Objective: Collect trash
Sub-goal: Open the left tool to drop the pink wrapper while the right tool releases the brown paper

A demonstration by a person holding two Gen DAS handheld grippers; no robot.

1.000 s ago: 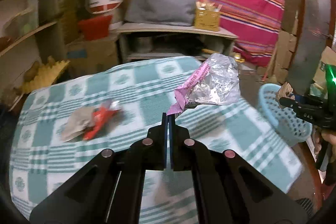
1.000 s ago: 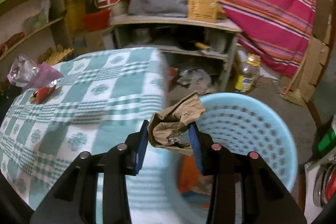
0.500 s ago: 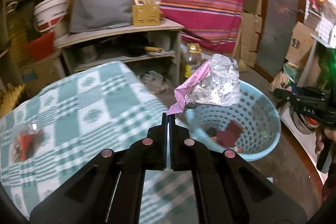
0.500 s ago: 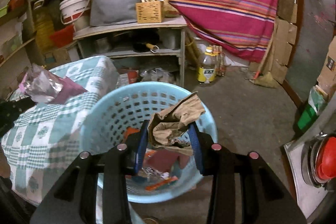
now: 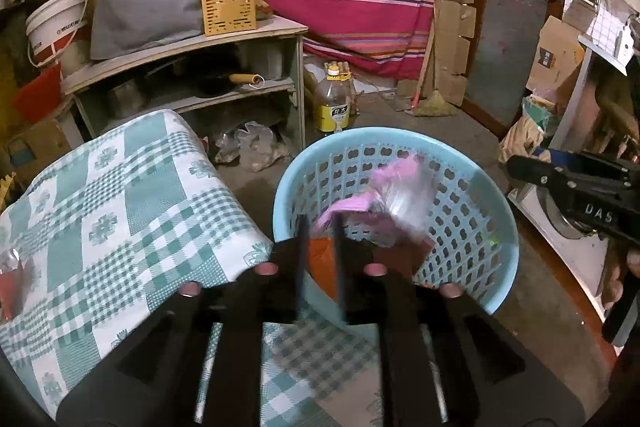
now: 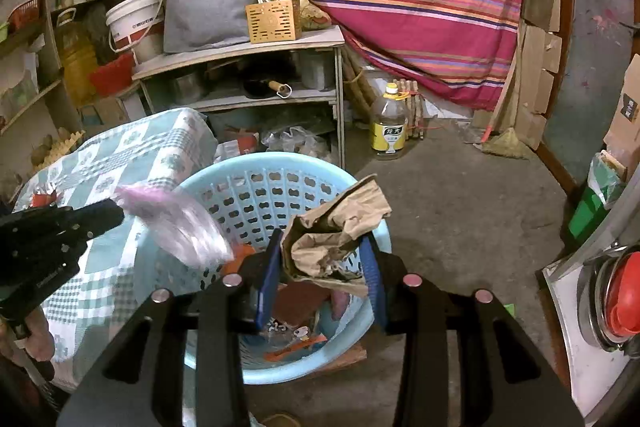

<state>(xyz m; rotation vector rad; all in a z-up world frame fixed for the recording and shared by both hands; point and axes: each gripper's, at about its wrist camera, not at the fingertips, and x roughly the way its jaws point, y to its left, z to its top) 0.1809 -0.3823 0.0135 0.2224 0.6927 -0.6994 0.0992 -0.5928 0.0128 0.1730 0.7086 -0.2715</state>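
Observation:
A light blue plastic basket (image 5: 496, 227) stands on the floor beside the table; it also shows in the right wrist view (image 6: 208, 183). My left gripper (image 5: 320, 235) is open over the basket's near rim. A pink and silver foil wrapper (image 5: 384, 195) is blurred just past its fingers, falling into the basket; in the right wrist view the wrapper (image 6: 176, 223) is in the air off the left gripper's tips. My right gripper (image 6: 320, 259) is shut on a crumpled brown paper bag (image 6: 336, 227) above the basket. Red and silver trash (image 5: 10, 279) lies on the table.
The table with a green checked cloth (image 5: 120, 211) is on the left. A shelf unit (image 5: 192, 67) with a yellow holder, bucket and grey bag stands behind. An oil bottle (image 5: 332, 103) stands on the floor. A metal counter with a red lid (image 6: 616, 291) is at right.
My left gripper opened and let go of the foil wrapper, which is dropping into the basket. Both grippers moved from the table toward the basket. The right still holds the paper bag.

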